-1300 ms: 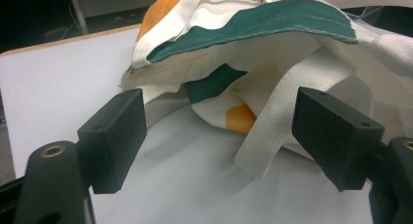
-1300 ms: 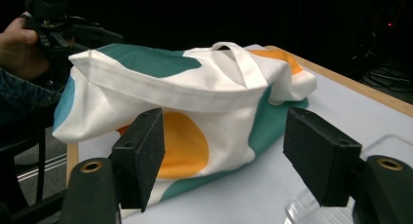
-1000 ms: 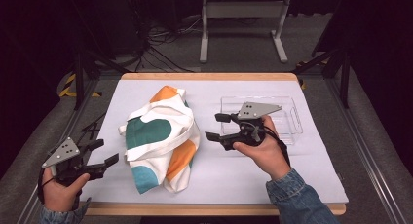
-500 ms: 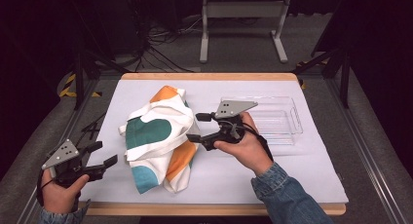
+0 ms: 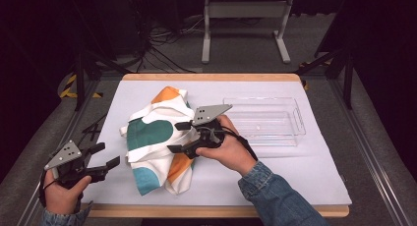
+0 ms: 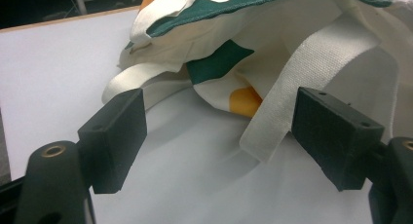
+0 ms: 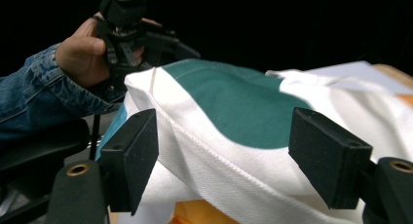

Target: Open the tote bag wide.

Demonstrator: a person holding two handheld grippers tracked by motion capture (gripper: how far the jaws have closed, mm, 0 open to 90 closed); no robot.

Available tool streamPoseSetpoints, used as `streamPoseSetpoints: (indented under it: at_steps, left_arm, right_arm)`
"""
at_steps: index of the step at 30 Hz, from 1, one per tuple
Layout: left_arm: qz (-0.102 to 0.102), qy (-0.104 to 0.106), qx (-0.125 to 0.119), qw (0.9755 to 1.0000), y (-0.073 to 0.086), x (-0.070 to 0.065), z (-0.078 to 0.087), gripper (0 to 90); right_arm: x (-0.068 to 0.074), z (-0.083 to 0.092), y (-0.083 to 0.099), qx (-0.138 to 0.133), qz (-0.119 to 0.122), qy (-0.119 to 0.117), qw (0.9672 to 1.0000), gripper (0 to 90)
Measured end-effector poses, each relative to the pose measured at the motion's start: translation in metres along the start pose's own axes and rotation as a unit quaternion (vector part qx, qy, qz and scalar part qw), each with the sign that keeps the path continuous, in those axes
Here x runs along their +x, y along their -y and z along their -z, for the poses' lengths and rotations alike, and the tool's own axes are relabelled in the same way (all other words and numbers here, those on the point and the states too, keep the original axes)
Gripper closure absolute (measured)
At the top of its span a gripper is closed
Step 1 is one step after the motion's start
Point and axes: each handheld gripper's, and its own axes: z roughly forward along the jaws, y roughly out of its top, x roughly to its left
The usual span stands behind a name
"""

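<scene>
On the table (image 5: 314,177), mid-left: crumpled tote bag (image 5: 157,137), white with green, orange and teal patches, long axis running near-to-far, slightly tilted. Right tongs (image 5: 179,136) at the bag's right edge, pointing left over the cloth, jaws spread wide with a green-and-white fold (image 7: 234,121) between them, pads not pressing yet; nothing pinched. Left tongs (image 5: 109,155) near the front-left table corner, just left of the bag, jaws also spread, holding nothing; white strap (image 6: 302,87) and bag's open mouth lying straight ahead of them, short gap left. Right hand clearly nearer, likely first to grab; bag lies leftward from it, rightward from the left tongs. Clear plastic tray (image 5: 300,120) to the right of the bag, behind the right hand, apart from the cloth, looks empty.
</scene>
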Motion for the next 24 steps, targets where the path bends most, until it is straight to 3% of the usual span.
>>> streamPoseSetpoints:
  at_steps: [3,7,8,20,24]
  left_arm:
    - [0.0,0.001,0.0,1.0,0.0,0.001,-0.001,21.4]
    - [0.003,0.004,0.002,1.0,0.001,0.0,-0.003,21.3]
    - [0.002,0.004,0.003,1.0,0.001,0.0,-0.004,21.3]
    - [-0.011,0.006,0.023,0.9997,0.001,-0.003,-0.017,21.3]
    - [-0.024,0.019,0.027,0.9992,0.0,-0.008,-0.022,21.5]
  right_arm:
    - [0.0,-0.004,0.003,0.019,0.01,-0.009,0.9997,41.5]
    - [0.002,-0.002,0.003,0.051,0.024,-0.025,0.9981,82.5]
    - [0.003,-0.001,0.003,0.058,0.032,-0.029,0.9974,87.4]
    - [0.008,0.013,-0.004,0.034,0.037,-0.012,0.9987,87.9]
    - [0.009,0.014,-0.004,0.033,0.037,-0.007,0.9987,87.9]
